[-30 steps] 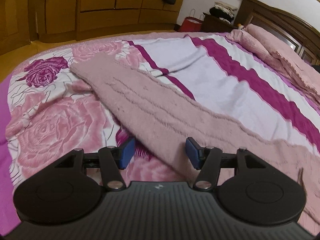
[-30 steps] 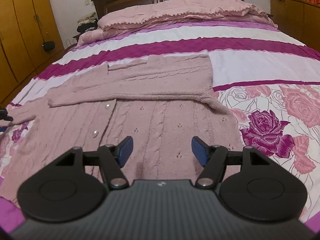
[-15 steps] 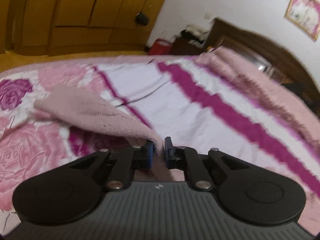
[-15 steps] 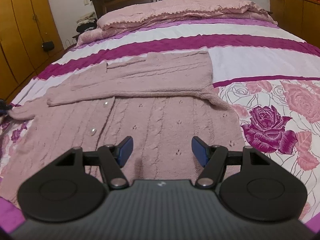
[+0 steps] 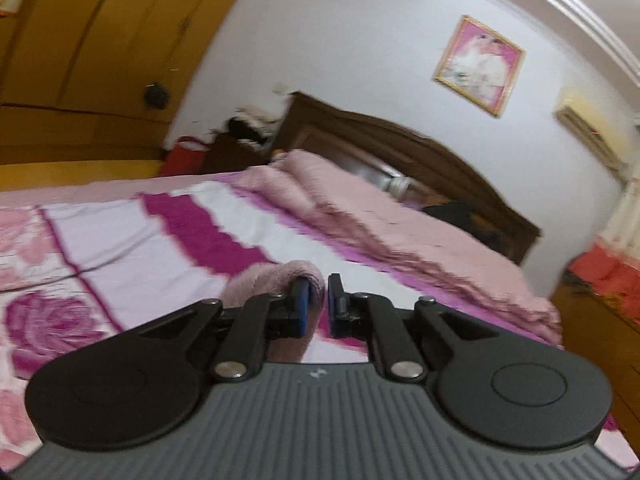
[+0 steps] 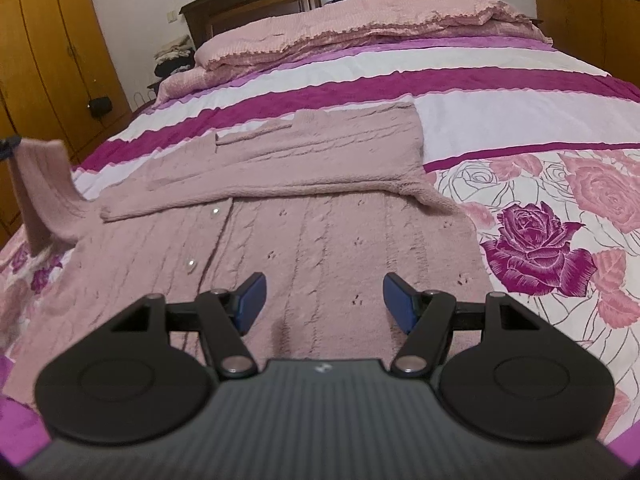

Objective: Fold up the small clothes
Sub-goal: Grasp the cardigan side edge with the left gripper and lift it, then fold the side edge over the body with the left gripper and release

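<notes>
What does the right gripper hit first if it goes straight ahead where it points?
Likely the pink cardigan lying flat on the bed: the right gripper, jaws open and empty, angles down at its cable-knit body. Depth is unclear.

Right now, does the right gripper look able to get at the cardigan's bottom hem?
Probably yes: the right gripper hangs open directly over the pink cardigan, near its edge, with nothing between. The hem itself is hidden beneath the gripper body.
</notes>
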Available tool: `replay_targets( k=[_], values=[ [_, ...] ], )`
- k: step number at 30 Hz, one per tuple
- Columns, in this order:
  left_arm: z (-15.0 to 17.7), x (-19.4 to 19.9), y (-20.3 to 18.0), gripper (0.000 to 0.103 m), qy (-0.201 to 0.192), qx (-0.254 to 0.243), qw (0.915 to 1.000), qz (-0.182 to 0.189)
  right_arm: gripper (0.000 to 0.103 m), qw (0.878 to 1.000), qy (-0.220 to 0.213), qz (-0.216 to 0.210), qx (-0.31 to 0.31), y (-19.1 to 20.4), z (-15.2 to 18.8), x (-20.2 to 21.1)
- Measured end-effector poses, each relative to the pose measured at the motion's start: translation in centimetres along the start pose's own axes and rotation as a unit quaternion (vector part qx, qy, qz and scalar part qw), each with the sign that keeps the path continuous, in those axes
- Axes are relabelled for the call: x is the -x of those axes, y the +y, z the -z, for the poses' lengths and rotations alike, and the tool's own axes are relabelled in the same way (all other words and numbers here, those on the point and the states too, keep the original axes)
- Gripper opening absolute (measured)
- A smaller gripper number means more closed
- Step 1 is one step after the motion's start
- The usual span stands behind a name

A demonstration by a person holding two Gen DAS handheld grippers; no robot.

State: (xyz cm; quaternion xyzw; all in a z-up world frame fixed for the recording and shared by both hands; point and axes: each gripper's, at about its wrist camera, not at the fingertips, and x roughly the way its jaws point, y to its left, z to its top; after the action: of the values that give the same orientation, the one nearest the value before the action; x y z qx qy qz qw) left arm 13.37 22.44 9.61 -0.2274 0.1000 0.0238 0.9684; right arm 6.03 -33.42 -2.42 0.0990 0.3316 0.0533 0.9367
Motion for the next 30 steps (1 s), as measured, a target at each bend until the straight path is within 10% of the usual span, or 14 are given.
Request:
replay_targets(
  k=[15, 24, 30],
  values=[
    [10.4, -2.7, -12.8, 0.01, 0.095, -0.057, 0.9897, 0.091, 0.067, 1.0, -0.009, -0.005, -0.018, -1.1, 0.5, 0.2],
    [19.5, -5.6, -13.5, 0.011, 0.257, -0.126, 0.9558, 0.068, 0.067, 0.999, -0.008, -0.009, -0.038, -2.0, 0.8, 0.0],
    [19.8, -5.4, -13.1, 0.023, 0.26, -0.169, 0.9492, 0.054, 0.067, 0.999, -0.004, -0.016, -0.035, -1.8, 0.9, -0.2]
  ],
)
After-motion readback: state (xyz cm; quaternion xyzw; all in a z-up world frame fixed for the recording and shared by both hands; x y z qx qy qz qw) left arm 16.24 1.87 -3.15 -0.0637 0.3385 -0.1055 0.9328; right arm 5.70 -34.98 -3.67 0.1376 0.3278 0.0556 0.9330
